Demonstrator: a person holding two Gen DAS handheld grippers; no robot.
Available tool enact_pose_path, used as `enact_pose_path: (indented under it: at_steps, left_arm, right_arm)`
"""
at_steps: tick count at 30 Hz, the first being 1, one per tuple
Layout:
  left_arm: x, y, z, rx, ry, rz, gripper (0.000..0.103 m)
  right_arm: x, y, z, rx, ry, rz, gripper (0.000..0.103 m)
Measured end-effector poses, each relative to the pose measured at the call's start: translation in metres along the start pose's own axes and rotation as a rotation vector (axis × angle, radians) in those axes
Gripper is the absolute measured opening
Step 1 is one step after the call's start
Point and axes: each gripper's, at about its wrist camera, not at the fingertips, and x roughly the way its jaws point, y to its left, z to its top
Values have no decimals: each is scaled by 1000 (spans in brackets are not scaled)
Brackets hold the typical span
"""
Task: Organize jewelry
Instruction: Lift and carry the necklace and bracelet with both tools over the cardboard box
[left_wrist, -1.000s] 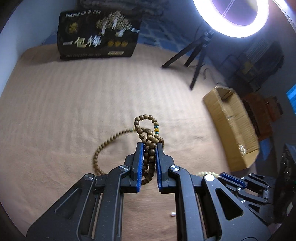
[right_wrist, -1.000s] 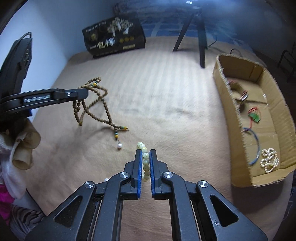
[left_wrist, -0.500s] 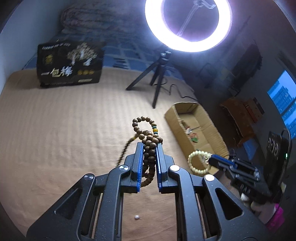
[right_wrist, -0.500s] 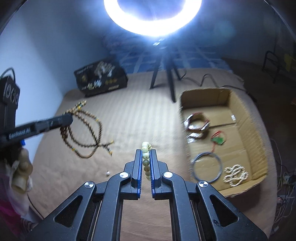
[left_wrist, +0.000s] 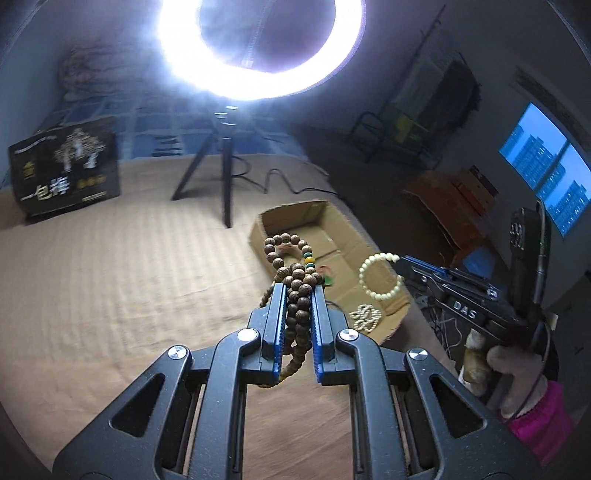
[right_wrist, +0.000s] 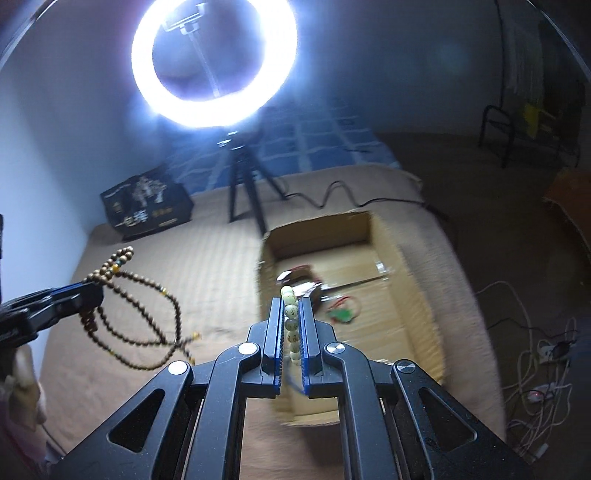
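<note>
Both raised, left hand-held gripper (left_wrist: 298, 295) clamping brown bead necklace (left_wrist: 295, 273), right hand-held gripper (right_wrist: 290, 314) clamping pale bracelet (right_wrist: 291, 325), angled downward

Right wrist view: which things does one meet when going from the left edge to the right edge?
left gripper → wooden bead necklace → black printed box → right gripper holding pale bead bracelet → cardboard box → white cables on the floor.

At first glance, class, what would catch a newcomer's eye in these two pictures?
The glowing ring light on its tripod dominates the top of both views. Below it, the left gripper pinches a brown wooden bead necklace, and the right gripper a pale bead bracelet, both held up near the open cardboard box on the tan blanket.
</note>
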Motion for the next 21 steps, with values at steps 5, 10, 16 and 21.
enact_pose_path:
  at_steps: [5, 10, 16, 21]
  left_arm:
    - [19, -26, 4, 24, 10, -37, 11]
    - [38, -47, 9, 33, 19, -73, 11]
    - [59, -76, 14, 45, 31, -114, 11]
    - [76, -95, 13, 65, 48, -125, 11]
  right_arm:
    - [3, -22, 2, 15, -8, -45, 6]
    - [7, -43, 2, 46, 2, -70, 6]
    - [11, -63, 1, 85, 11, -88, 6]
    - [18, -72, -3, 100, 33, -87, 6]
